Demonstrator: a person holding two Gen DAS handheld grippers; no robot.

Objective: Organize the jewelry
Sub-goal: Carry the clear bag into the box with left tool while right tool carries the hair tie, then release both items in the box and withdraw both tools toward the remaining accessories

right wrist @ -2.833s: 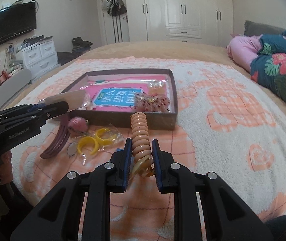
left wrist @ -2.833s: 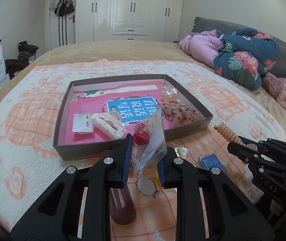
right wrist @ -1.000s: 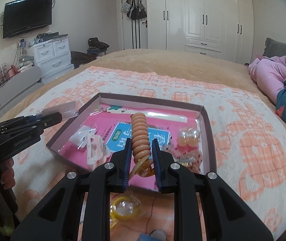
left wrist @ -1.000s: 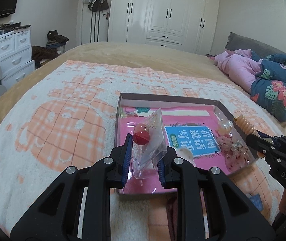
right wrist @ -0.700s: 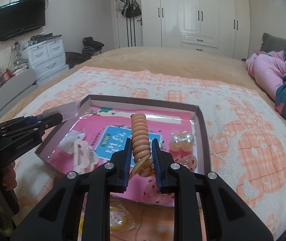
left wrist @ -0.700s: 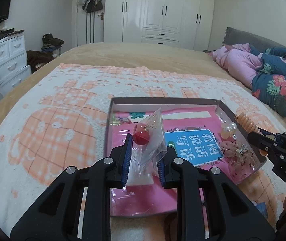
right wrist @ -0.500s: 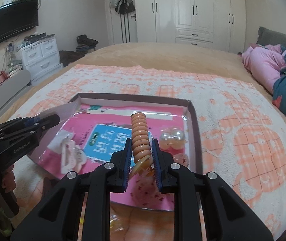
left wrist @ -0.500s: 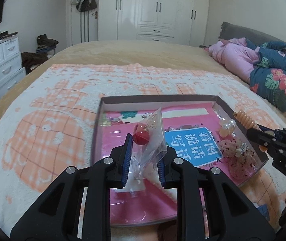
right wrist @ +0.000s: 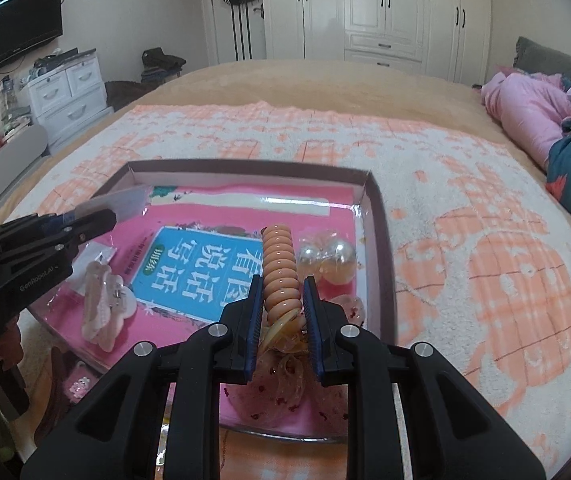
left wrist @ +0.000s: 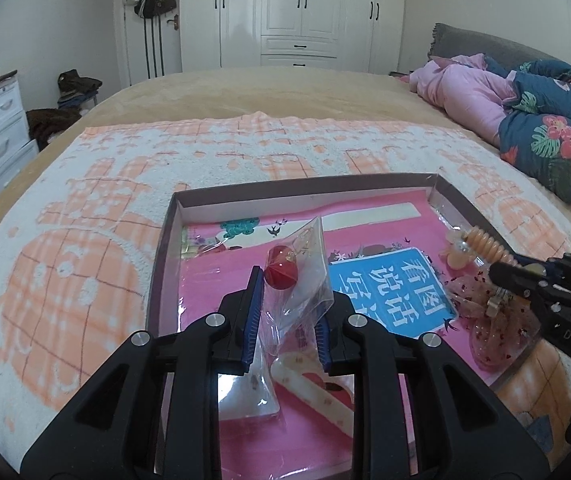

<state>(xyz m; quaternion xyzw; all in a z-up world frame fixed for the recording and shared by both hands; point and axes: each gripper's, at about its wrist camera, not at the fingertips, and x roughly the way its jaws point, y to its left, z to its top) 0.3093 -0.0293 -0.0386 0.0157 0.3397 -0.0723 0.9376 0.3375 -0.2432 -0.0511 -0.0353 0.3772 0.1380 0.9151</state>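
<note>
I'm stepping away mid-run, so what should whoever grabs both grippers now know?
Left gripper: shut on a clear bag with a red bead, over the box's left half.
Right gripper: shut on a peach spiral hair tie, over the right half.
Already in the box: white hair clip, pearl piece, glitter piece.
Left: release both items, then collect anything outside the box.

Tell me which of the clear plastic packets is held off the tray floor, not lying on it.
The clear packet with the red bead, pinched in the left gripper above the tray. The flat packet beneath lies on the floor.
</note>
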